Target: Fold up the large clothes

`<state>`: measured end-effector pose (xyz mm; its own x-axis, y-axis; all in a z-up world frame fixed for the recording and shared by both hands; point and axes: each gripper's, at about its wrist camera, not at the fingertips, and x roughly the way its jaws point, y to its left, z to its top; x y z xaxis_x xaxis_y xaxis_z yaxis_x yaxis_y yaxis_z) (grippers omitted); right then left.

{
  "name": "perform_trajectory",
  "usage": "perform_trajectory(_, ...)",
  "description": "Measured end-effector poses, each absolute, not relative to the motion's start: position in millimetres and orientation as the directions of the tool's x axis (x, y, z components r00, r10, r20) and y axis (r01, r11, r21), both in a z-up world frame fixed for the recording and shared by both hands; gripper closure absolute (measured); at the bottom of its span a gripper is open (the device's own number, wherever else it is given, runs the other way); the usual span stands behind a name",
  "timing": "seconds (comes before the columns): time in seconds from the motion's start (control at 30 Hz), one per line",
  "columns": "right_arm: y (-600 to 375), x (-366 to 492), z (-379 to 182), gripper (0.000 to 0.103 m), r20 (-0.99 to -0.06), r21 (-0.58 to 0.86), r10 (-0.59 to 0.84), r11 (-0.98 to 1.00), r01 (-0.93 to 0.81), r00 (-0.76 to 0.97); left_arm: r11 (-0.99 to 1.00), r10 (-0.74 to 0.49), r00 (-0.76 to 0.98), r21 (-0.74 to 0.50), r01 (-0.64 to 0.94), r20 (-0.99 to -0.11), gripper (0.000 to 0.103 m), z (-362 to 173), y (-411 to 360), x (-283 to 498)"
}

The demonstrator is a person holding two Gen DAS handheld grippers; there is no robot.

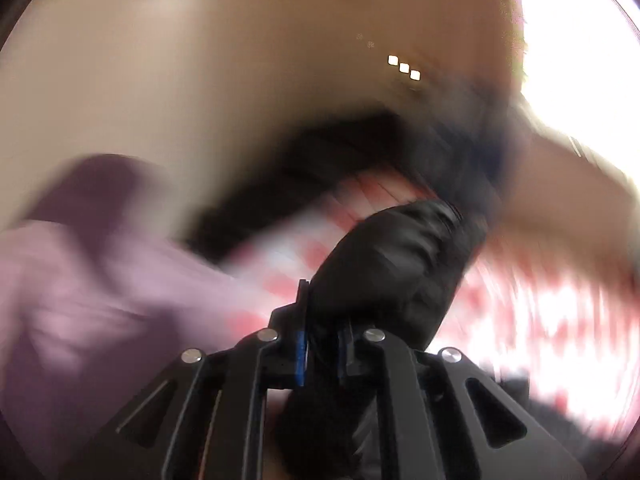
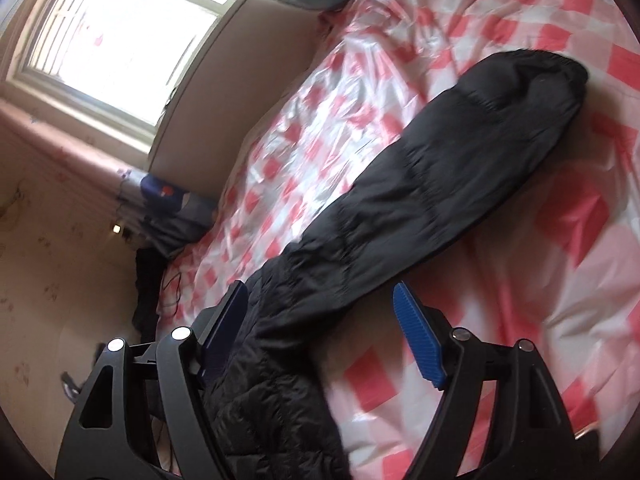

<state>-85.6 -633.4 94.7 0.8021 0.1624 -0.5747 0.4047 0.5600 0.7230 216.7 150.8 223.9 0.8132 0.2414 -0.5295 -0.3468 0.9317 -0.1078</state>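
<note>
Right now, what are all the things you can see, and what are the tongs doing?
Padded jacket: one, black, stretched along the bed, sleeve end farthest away.
Bed cover: one, red-and-white checked, shiny, spread over the bed.
Window: one, bright, white-framed, in the wall beside the bed.
Pillow: one, dark blue patterned, at the bed's edge near the wall.
Pink cloth: one, pale pink, left in the blurred left view.
Left tongs: nearly closed, pinching black jacket fabric.
Right tongs: open, blue pads on either side of the jacket, not pressing it.
</note>
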Motion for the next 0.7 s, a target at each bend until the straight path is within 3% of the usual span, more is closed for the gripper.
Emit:
perform_trajectory(0.03, -624, -82, 95, 0.028, -0.575, 0.726, 0.179, 0.563, 0.396, 0.798, 0.89, 0.264, 0.804, -0.186, -0.416, -0.534, 0.069, 245, 192, 201)
perform_trajectory(0.07, -619, -81, 94, 0.026, -0.576, 0.729, 0.194, 0.562, 0.391, 0.794, 0.85, 0.269, 0.797, -0.256, -0.46, -0.54, 0.048, 260, 225, 185)
perform_trajectory(0.1, -614, -81, 90, 0.024, -0.577, 0.737, 0.215, 0.553, 0.389, 0.787, 0.807, 0.282, 0.79, -0.311, -0.503, -0.545, 0.039, 271, 253, 167)
perform_trajectory(0.2, -609, -90, 76, 0.023, -0.564, 0.776, 0.263, 0.493, 0.394, 0.783, 0.701, 0.323, 0.809, -0.451, -0.553, -0.491, 0.031, 297, 321, 89)
perform_trajectory(0.3, -626, -107, 64, 0.023, -0.572, 0.786, 0.253, 0.441, 0.434, 0.78, 0.684, 0.37, 0.815, -0.464, -0.563, -0.445, 0.025, 303, 339, 26)
perform_trajectory(0.4, -663, -131, 55, 0.023, -0.57, 0.8, 0.208, 0.359, 0.48, 0.795, 0.759, 0.342, 0.844, -0.408, -0.508, -0.414, 0.019, 291, 325, -18)
perform_trajectory(0.47, -699, -146, 51, 0.022, -0.565, 0.805, 0.157, 0.32, 0.499, 0.81, 0.844, 0.256, 0.867, -0.339, -0.416, -0.427, 0.013, 260, 285, -44)
perform_trajectory(0.57, -743, -160, 40, 0.019, -0.525, 0.842, 0.119, 0.219, 0.494, 0.843, 0.921, 0.075, 0.869, -0.3, -0.249, -0.49, 0.012, 196, 223, -58)
perform_trajectory(0.7, -777, -149, 24, 0.019, -0.494, 0.866, 0.122, 0.161, 0.474, 0.861, 0.937, -0.146, 0.783, -0.339, -0.087, -0.605, 0.012, 97, 141, -50)
